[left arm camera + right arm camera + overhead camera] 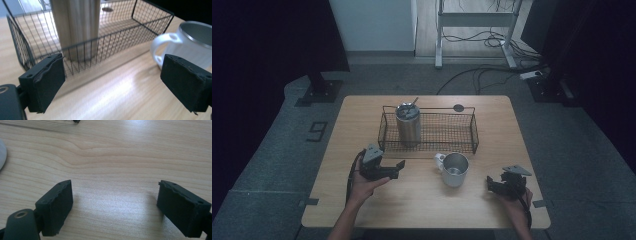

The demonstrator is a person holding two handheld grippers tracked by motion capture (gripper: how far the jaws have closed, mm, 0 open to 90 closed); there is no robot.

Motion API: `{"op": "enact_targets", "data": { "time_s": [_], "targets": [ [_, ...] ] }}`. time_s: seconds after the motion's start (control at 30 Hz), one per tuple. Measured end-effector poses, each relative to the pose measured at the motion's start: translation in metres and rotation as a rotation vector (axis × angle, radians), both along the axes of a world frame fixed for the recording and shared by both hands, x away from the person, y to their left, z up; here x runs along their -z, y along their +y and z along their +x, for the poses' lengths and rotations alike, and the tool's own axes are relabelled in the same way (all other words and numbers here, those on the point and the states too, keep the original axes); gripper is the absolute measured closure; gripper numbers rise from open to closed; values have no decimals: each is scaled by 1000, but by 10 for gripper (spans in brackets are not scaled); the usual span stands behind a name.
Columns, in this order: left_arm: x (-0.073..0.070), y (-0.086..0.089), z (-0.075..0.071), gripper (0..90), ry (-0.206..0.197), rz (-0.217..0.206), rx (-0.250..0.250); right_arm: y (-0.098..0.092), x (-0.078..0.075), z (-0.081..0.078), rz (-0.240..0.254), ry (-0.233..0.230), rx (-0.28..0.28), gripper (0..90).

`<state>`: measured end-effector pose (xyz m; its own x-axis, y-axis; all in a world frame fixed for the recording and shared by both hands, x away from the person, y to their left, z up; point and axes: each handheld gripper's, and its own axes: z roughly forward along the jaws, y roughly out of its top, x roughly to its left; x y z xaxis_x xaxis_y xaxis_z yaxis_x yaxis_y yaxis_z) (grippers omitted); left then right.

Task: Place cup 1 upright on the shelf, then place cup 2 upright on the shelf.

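The mug (pixel 454 169), white outside with a metal lining, stands on the worktop (pixel 422 205) near its middle, between the two grippers and just in front of the wire basket (pixel 428 131). Nearest the person, the left gripper (pixel 399 167) points right toward the mug, while the right gripper (pixel 488 184) hovers low at the near right. The left gripper view adds the mug's handle (pixel 163 46), turned toward that gripper, with both jaws apart and nothing between them. The right gripper view gives bare wood between spread jaws and, at its left edge, a pale curve that is probably the mug. Farther off, the high view shows one steel tumbler (pixel 407 123) upright in the basket's left end. Count: one mug, one basket, one tumbler, two grippers.
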<state>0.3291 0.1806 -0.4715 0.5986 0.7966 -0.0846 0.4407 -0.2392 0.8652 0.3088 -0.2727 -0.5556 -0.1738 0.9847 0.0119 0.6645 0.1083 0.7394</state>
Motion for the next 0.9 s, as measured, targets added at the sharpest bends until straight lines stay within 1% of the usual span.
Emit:
{"op": "enact_targets", "data": {
  "time_s": [0.1, 0.27, 0.33, 0.37, 0.4, 0.47, 0.6, 0.73, 0.8, 0.87, 0.9],
  "targets": [
    [6, 5, -5, 67, 24, -7, -14, 0, 0, 0, 0, 0, 0, 130],
    [14, 11, -11, 88, 49, -27, -22, 0, 0, 0, 0, 0, 0, 130],
    [19, 12, -12, 97, 61, -22, -23, 0, 0, 0, 0, 0, 0, 130],
    [22, 12, -12, 97, 71, -11, -23, 0, 0, 0, 0, 0, -1, 130],
    [23, 13, -12, 98, 73, -5, -25, 0, 0, 0, 0, 0, 0, 130],
    [25, 14, -12, 108, 75, -7, -34, 0, 0, 0, 0, 0, 0, 131],
    [31, 16, -17, 113, 81, -3, -48, 0, 0, 0, 2, 0, 0, 131],
    [33, 17, -19, 113, 80, 0, -56, 0, 0, 0, 2, -1, 2, 133],
    [33, 17, -20, 113, 70, 1, -67, 0, -1, -1, -4, -13, 9, 140],
    [34, 16, -20, 113, 68, 2, -63, -1, -2, -4, -11, -40, 13, 152],
    [34, 16, -20, 113, 68, 2, -63, -1, -2, -5, -3, -47, 12, 152]
  ]
}}
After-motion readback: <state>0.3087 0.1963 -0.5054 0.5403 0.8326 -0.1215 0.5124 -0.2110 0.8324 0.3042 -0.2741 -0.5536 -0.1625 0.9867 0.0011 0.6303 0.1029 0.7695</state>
